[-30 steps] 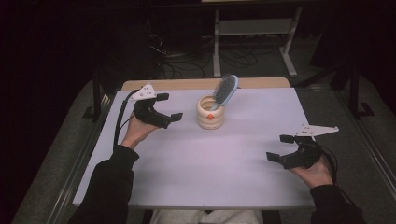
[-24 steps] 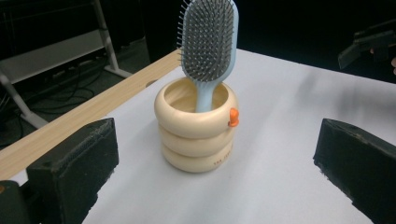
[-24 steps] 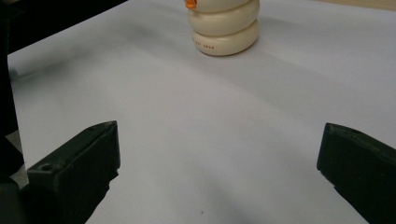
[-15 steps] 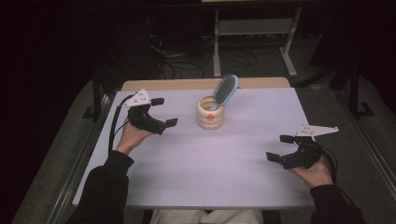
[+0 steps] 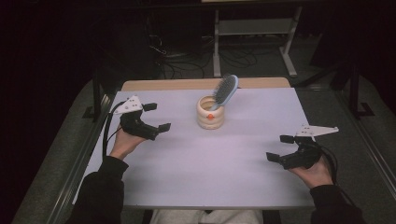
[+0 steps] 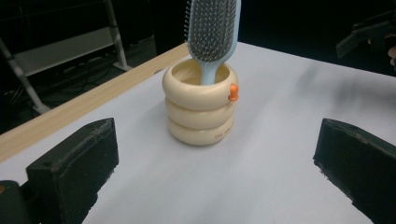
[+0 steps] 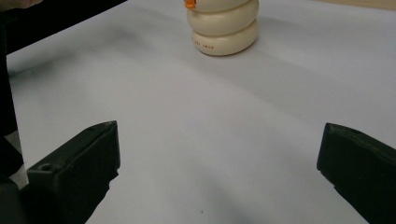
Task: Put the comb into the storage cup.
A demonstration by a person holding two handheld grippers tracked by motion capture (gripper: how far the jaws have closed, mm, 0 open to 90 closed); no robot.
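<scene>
Right gripper [image 5: 286,148]: near right of the table [image 5: 261,182], resting low in the hand. Jaws wide apart, holding nothing, touching nothing but perhaps the tabletop; aimed toward the cup.

Left gripper [image 5: 154,117]: left side, farther back, raised in the hand. Jaws wide apart, empty, framing the cup in the left gripper view but well short of it.

Cup [image 5: 210,112]: centre of the table toward the far edge, between the two grippers. Cream, three stacked rings, small orange knob on the rim. Upright. Likely rigid, smooth and fairly light; could slide or tip if the brush is pulled sideways. Grooves between the rings offer a hold for steadying.

Brush [image 5: 226,89]: standing handle-down in the cup, head leaning up and to the far right, bristles facing the left gripper. Pale blue, hard plastic, probably light and stiff. Best hold, by judgement: the narrow neck just above the rim, or across the head's edges, not the bristles.
</scene>
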